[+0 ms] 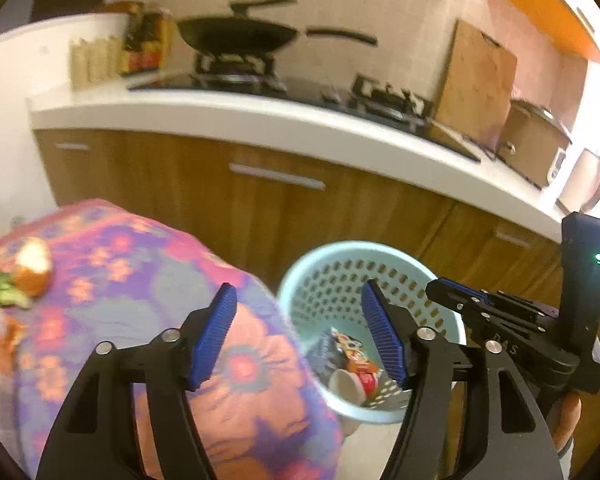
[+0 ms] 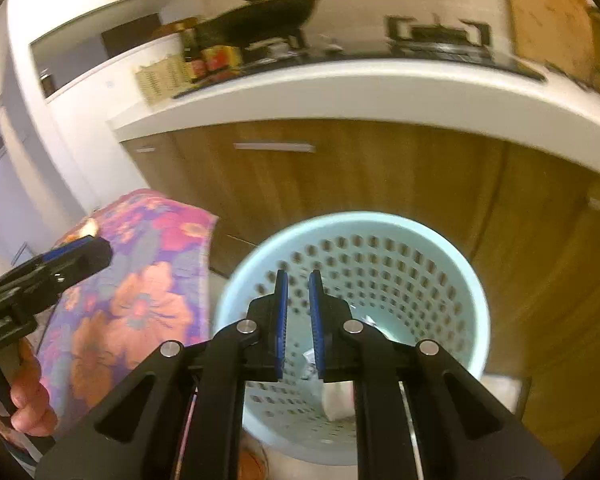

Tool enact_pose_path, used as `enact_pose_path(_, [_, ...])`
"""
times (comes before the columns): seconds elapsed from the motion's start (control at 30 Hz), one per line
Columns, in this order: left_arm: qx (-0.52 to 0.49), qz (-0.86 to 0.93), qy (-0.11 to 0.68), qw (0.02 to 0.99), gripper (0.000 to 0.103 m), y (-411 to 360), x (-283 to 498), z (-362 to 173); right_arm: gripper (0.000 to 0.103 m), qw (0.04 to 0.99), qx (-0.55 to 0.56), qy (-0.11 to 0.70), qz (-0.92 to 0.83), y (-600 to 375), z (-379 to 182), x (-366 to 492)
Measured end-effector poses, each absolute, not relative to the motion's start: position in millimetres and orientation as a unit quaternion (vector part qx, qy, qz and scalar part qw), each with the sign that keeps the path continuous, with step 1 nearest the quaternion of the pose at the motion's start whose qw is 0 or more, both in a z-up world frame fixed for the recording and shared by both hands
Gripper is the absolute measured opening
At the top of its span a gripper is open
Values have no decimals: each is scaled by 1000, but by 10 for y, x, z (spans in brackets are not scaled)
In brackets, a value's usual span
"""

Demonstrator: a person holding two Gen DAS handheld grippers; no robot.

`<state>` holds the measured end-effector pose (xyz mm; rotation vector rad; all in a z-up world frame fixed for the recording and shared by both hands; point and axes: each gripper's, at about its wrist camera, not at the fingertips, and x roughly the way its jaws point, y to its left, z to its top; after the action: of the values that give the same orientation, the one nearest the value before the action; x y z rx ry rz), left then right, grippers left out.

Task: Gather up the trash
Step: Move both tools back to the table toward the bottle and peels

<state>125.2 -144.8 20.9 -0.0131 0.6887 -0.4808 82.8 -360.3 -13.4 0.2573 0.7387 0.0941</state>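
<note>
Countertop (image 1: 260, 120) and wood cabinets fill the back; below, our pale blue perforated basket (image 1: 300, 276) holds a cup (image 1: 346, 386) and wrappers. Left gripper (image 1: 300, 332) gapes empty, right gripper (image 2: 299, 324) nearly closed, empty. We should return to the floral-cloth table (image 1: 140, 280) for remaining scraps (image 1: 32, 266).

open mouth of pale blue basket (image 2: 476, 304) clear from above, cloth-covered table (image 1: 148, 280) crowding its left, cabinet doors (image 2: 380, 176) close behind

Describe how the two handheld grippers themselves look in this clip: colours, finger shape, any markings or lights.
Both are alike: the left gripper and right gripper have black angular linkage arms with silver round pivot pins and flat, ribbed blue finger pads. Seen from the left wrist view, the right gripper's body carries faint pale lettering and an upright black block with a small green light. No cables or sleeves show.
</note>
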Motion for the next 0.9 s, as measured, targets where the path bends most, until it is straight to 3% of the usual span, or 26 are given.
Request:
enact_pose_path(0.07, [-8,-215,317,923,70,-1223,1136,329,10,927,115,353,60,-3429,-43,832])
enact_pose_path(0.17, [-14,-193,303,933,79,-901,985,453,20,932,97,341,83,-3119,74,854])
enact_pose_path(0.4, [-22,-113,279,953,82,-54,618,602,22,934,38,320,152,-2239,310,953])
enact_pose_path(0.6, [-40,-46,259,964,84,682,305,597,46,930,-17,311,197,-1400,371,1095])
enact_pose_path(0.9, [-43,-49,292,954,84,1135,208,285,46,916,-50,312,247,-512,270,1458])
